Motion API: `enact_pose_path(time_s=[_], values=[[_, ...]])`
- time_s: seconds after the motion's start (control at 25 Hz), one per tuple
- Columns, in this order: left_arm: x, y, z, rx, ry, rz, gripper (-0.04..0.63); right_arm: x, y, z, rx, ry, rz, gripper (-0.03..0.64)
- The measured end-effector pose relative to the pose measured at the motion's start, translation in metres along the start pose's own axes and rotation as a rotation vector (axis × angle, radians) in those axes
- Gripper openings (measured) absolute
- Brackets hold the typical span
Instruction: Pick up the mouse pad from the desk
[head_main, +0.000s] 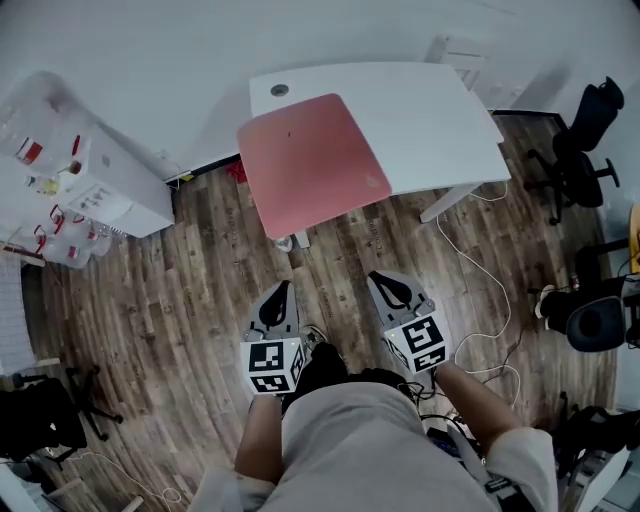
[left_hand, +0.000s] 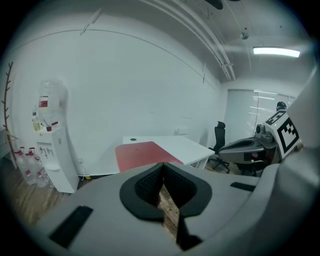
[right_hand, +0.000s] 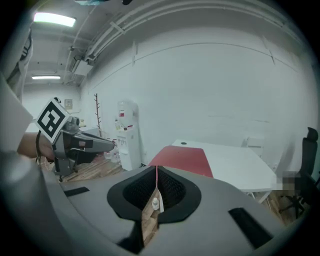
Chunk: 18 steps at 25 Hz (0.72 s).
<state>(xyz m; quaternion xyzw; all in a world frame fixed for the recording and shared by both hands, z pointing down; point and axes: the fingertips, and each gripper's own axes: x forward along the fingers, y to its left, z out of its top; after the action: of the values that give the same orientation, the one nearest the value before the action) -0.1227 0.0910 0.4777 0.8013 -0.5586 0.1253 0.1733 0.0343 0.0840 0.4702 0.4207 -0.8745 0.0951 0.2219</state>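
Fingers of the left gripper and right gripper are pressed together, empty, with the red mouse pad flat on the white surface well ahead of them. The pad looks thin, light and floppy. Its near edge seems to overhang the surface, which is probably the best place to pinch.

The room is lit brightly and evenly in cool white. In the left gripper view a lamp is seen glowing high to the right of the desk, with slight bloom. A soft shadow is cast on the floor beneath the desk. Both gripper views are bent at the edges and darkened in the corners; the nearest foreground is blurred
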Motion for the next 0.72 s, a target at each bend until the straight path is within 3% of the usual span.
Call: enact_pose_path(time_s=[0.16,0.36,0.72], values=[[0.023,0.018,-0.012,-0.024,0.054,-0.047,0.012,0.023,-0.015,-0.007,0.074,0.040,-0.022,0.040],[0.049,0.036,-0.027,-0.124,0.093,-0.078,0.012,0.042,-0.030,-0.025,0.188,0.085,-0.046,0.041],[0.117,0.064,-0.046,-0.133,0.192,-0.101,0.012,0.106,-0.058,-0.046,0.295,0.078,-0.022,0.041]])
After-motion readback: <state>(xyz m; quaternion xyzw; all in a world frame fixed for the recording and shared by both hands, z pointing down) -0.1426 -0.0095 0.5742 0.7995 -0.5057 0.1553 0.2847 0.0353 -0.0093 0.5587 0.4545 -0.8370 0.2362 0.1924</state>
